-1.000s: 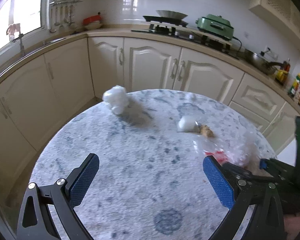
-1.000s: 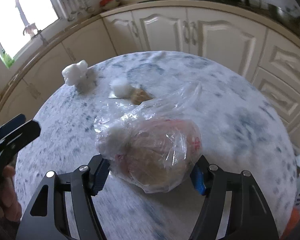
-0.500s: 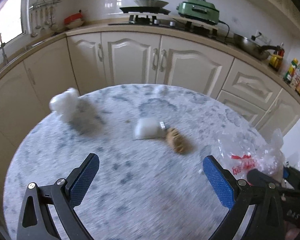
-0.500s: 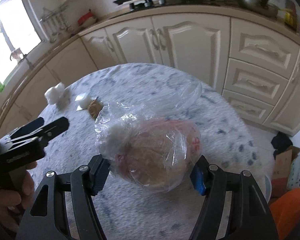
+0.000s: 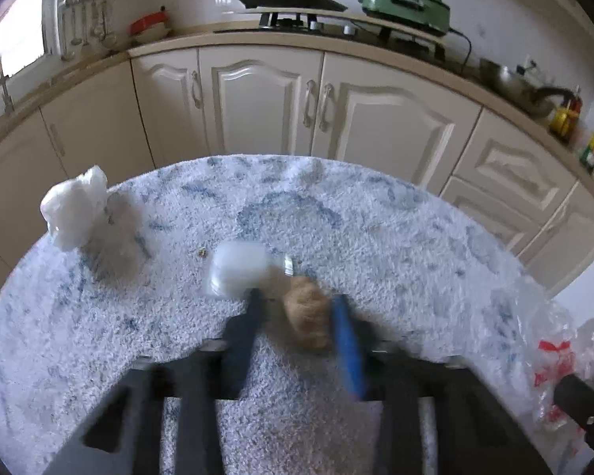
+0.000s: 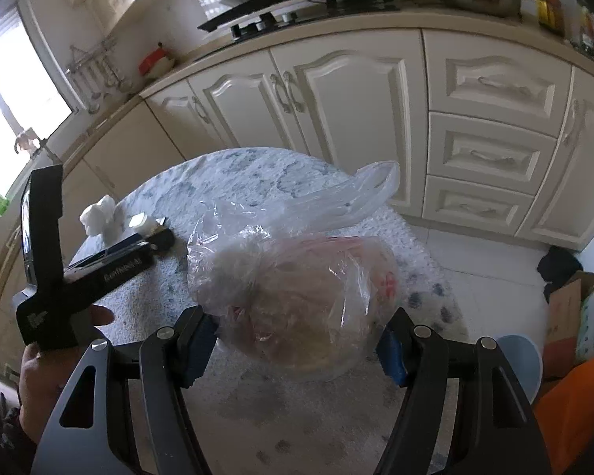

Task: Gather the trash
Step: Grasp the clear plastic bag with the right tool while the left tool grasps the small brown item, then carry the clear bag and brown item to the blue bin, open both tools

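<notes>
On the round speckled table (image 5: 376,237) lie a brown crumpled scrap (image 5: 307,314), a small white cup-like piece (image 5: 239,269) and a crumpled white tissue (image 5: 75,211). My left gripper (image 5: 297,312) is blurred, its jaws narrowed around the brown scrap; contact is unclear. It also shows in the right wrist view (image 6: 154,243). My right gripper (image 6: 297,340) is shut on a clear plastic bag (image 6: 297,281) full of trash, held above the table. The bag shows at the left view's right edge (image 5: 554,356).
Cream kitchen cabinets (image 5: 257,103) curve behind the table, with a stove (image 5: 293,12) and a green appliance (image 5: 406,4) on the counter. A pale blue bin (image 6: 518,360), a cardboard box (image 6: 570,308) and an orange object (image 6: 574,407) stand on the floor at right.
My left gripper has moved forward to the brown scrap and its jaws have closed in from wide open. My right gripper has carried the bag up and to the right.
</notes>
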Available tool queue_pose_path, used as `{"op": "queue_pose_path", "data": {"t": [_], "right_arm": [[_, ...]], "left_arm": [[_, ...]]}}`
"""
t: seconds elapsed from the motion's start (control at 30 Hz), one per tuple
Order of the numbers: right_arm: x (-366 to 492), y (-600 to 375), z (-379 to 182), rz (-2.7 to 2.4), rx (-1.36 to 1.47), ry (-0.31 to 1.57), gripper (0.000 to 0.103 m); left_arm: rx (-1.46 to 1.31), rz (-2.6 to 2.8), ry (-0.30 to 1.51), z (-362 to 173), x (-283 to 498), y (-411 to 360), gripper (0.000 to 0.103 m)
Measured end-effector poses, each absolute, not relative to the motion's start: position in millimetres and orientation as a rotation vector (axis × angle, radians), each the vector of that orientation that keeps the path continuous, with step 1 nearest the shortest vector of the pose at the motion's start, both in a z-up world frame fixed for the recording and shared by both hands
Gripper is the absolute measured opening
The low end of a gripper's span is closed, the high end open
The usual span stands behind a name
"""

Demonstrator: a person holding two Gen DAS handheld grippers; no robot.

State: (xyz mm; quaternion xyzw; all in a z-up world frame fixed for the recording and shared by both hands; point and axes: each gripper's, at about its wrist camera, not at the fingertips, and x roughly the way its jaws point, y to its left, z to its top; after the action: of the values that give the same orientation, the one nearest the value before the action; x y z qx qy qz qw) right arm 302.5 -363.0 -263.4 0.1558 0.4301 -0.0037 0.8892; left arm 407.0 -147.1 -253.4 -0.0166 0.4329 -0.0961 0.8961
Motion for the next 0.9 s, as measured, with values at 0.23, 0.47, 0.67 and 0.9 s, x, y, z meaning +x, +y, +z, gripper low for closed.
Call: {"op": "queue_pose_path", "data": {"t": [0.23,0.47,0.67,0.9], "right_arm": [[282,-364,-255,-0.018,0.335,0.875,0.069],[255,-361,-235,-0.029,0.332,0.839,0.069],[231,-352,-213,-0.022,0.31,0.796,0.069],[208,-343,-181,-0.012,0.279,0.725,0.069]], "left_arm": [[-0.072,-0.247,0.9,-253,383,-125,0.02],[-0.065,-0.262,0.854,-224,332,-107,0.02],[-0.038,-0.276,0.785,-187,284,-98,0.02],[-0.024,-0.299,0.705,-145,232,-87,0.02]]}}
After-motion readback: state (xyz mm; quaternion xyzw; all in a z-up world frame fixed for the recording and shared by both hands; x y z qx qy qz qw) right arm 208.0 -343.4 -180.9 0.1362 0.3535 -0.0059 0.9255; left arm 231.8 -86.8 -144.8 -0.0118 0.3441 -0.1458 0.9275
